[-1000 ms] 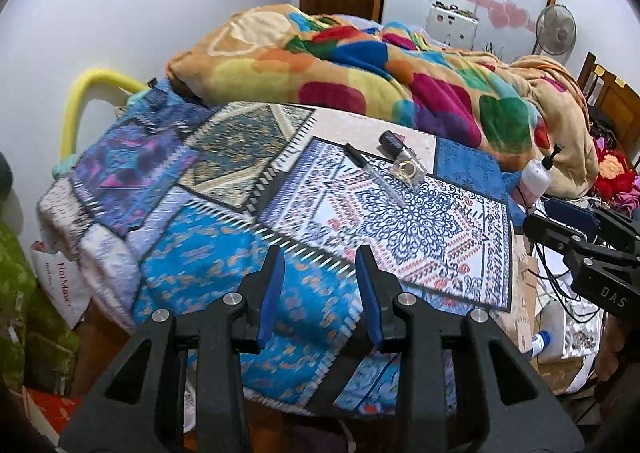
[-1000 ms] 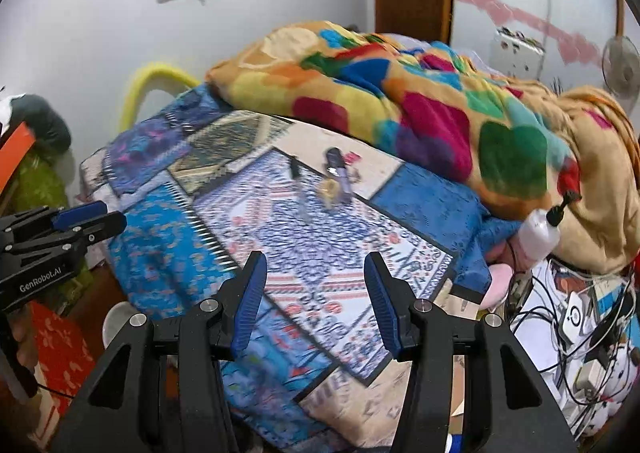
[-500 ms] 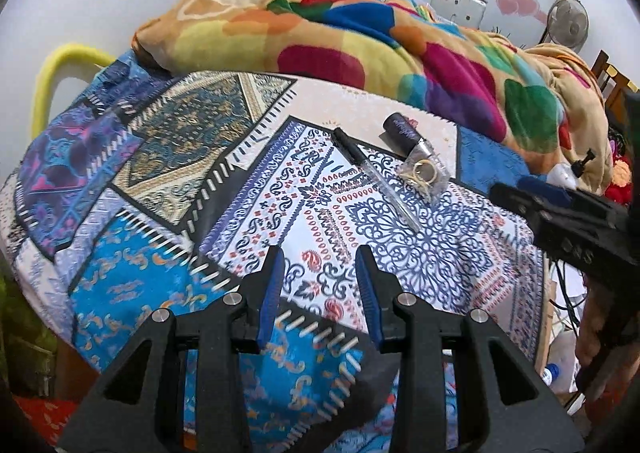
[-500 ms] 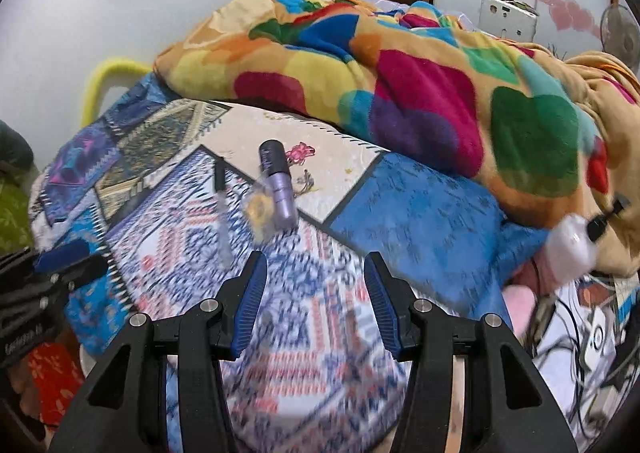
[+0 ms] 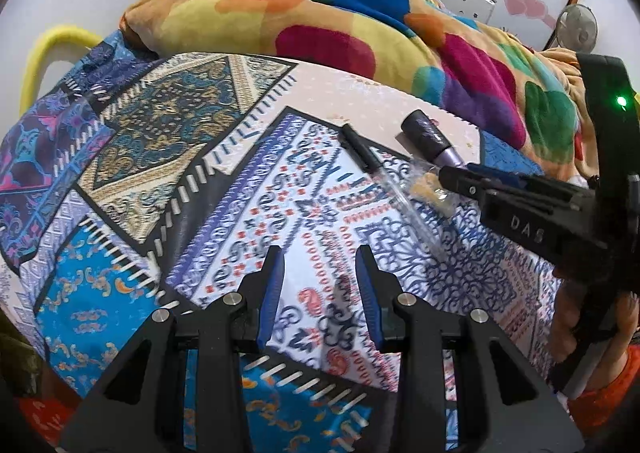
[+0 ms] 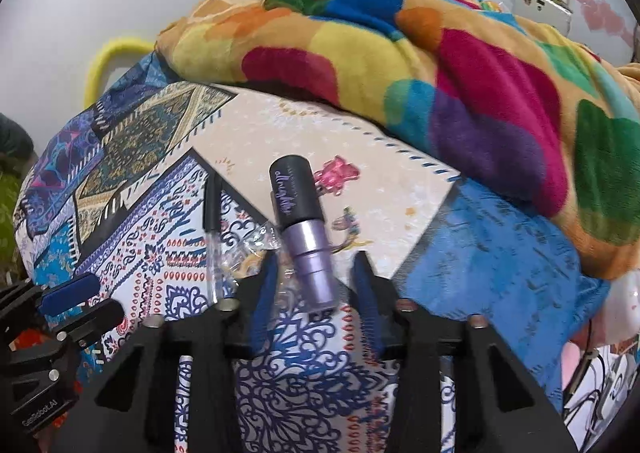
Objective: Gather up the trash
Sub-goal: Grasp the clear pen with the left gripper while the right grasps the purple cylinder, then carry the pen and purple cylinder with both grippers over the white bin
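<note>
A purple tube with a black cap (image 6: 301, 219) lies on the patterned bedsheet (image 6: 320, 385), its lower end between the fingers of my right gripper (image 6: 315, 268), which is open around it. A crumpled clear wrapper (image 6: 244, 257) lies beside the left finger. A clear pen with a black cap (image 6: 213, 229) lies to the left. In the left wrist view the tube (image 5: 430, 141), pen (image 5: 380, 173) and wrapper (image 5: 430, 189) lie ahead and right of my left gripper (image 5: 319, 263), which is open, empty and above the sheet. The right gripper (image 5: 452, 175) reaches in from the right.
A heaped multicoloured blanket (image 6: 420, 53) lies behind the items. A yellow padded bed rail (image 5: 44, 49) is at the left edge. A fan (image 5: 576, 23) and wardrobe stand at the back right. Cables and clutter (image 6: 592, 385) lie off the bed's right side.
Both grippers have moved forward over the bed. My right gripper has come down so the purple tube now lies between its open fingers.
</note>
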